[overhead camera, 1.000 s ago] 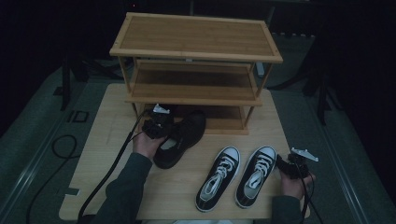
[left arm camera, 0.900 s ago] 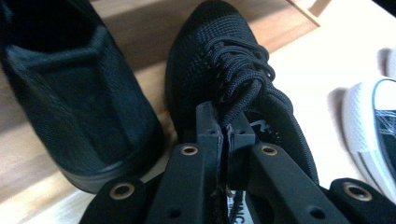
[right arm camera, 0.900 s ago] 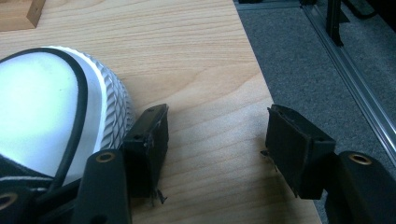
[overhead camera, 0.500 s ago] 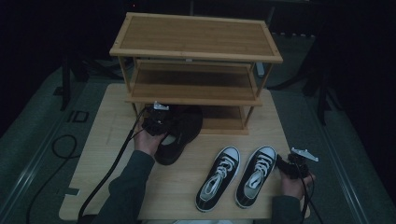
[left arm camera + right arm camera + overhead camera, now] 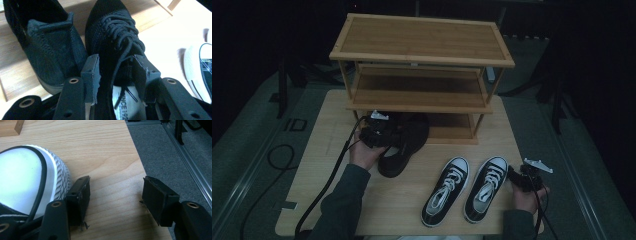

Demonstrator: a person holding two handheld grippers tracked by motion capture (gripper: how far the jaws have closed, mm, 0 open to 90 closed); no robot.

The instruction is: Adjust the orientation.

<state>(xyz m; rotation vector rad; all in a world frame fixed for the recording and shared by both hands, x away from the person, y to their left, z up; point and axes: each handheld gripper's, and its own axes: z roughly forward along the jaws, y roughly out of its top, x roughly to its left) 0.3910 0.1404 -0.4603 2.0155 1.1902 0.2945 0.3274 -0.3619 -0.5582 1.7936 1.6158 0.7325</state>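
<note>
Black laced shoe lies on the table with its toe under the lowest shelf of the wooden shoe rack, heel end toward the person, just in front of the left gripper. Left gripper view shows what the high view cannot: the shoe's collar and white insole sit between the two jaws, which have just been opening and now stand wide, pads off the shoe's sides as far as can be told; laces and knit upper are sharp here. Same view shows a second black shoe touching the first on its left, resting on the rack's bottom board; from above the two merge into one dark mass. High view gives layout: left hand holds the gripper at the rack's lower left front, cable trailing back along the sleeve. Pair of black-and-white sneakers lies side by side near the table's front edge, toes toward the rack, well apart from the black shoes. Right gripper rests at the table's right edge, just beside the right sneaker. Right gripper view: jaws wide apart, nothing between them but bare table, left jaw just beside the sneaker's white rubber toe cap; grey floor beyond the table edge.
</note>
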